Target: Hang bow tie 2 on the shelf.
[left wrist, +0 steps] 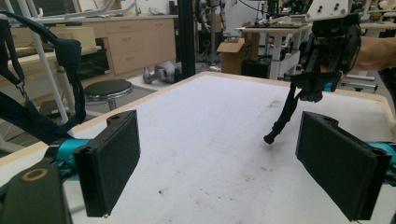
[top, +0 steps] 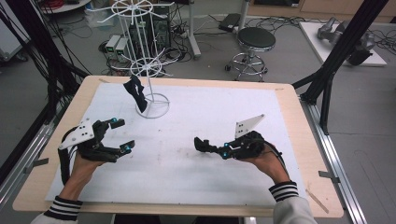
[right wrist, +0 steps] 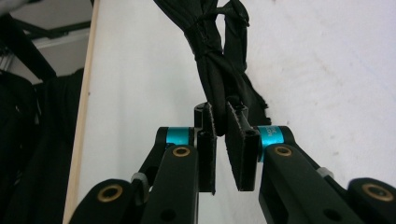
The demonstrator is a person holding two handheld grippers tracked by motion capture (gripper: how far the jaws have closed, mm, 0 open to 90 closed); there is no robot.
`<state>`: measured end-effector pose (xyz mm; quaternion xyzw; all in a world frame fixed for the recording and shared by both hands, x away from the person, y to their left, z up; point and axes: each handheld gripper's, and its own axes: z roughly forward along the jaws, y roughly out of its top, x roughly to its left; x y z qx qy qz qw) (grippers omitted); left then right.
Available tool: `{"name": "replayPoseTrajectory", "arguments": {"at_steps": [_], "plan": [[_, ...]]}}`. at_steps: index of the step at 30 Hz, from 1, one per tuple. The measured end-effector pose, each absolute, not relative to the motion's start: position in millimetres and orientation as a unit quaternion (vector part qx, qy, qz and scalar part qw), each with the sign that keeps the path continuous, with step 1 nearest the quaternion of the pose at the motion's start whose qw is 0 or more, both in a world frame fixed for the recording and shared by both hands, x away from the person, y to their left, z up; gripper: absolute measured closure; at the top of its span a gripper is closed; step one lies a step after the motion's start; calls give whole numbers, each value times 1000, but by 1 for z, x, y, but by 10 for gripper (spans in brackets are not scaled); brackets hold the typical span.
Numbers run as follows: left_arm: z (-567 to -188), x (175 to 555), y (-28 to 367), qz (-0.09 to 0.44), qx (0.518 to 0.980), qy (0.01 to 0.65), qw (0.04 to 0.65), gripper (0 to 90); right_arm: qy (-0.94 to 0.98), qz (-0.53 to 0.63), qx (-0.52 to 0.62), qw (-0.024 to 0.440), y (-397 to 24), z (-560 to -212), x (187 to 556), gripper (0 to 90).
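Observation:
A black fabric strap [right wrist: 219, 60] is pinched between the pads of my right gripper [right wrist: 222, 135], which is shut on it. In the high view that right gripper [top: 215, 149] is right of the table's middle, with the strap [top: 201, 143] sticking out to its left. The left gripper view shows the strap [left wrist: 285, 112] hanging from the right gripper [left wrist: 322, 86], its lower end at the white mat. My left gripper [top: 122, 135] hovers near the table's left side. It stands open [left wrist: 224, 163] with nothing between its pads.
A white wire rack [top: 149, 70] stands at the back left of the white mat [top: 187, 177], with another black fabric piece [top: 135, 92] hanging on it. A black stool [top: 256, 39] and cables sit on the floor beyond the wooden table edge [top: 289, 88].

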<state>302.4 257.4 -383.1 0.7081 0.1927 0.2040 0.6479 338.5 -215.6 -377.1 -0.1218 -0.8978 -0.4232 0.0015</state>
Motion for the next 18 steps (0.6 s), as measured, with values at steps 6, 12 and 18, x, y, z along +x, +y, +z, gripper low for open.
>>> {"name": "replayPoseTrajectory", "arguments": {"at_steps": [6,12,18], "plan": [[-380,304,252,194,713,186,648,143,-883,-454,-120,-2,-211,-373,338,828],[-371,310,247,179,719,177,648,143,-872,-475,-118,-4,-207,-370,339,828],[-361,314,240,174,724,166,647,143,-866,-488,-112,-10,-202,-368,341,828]]}}
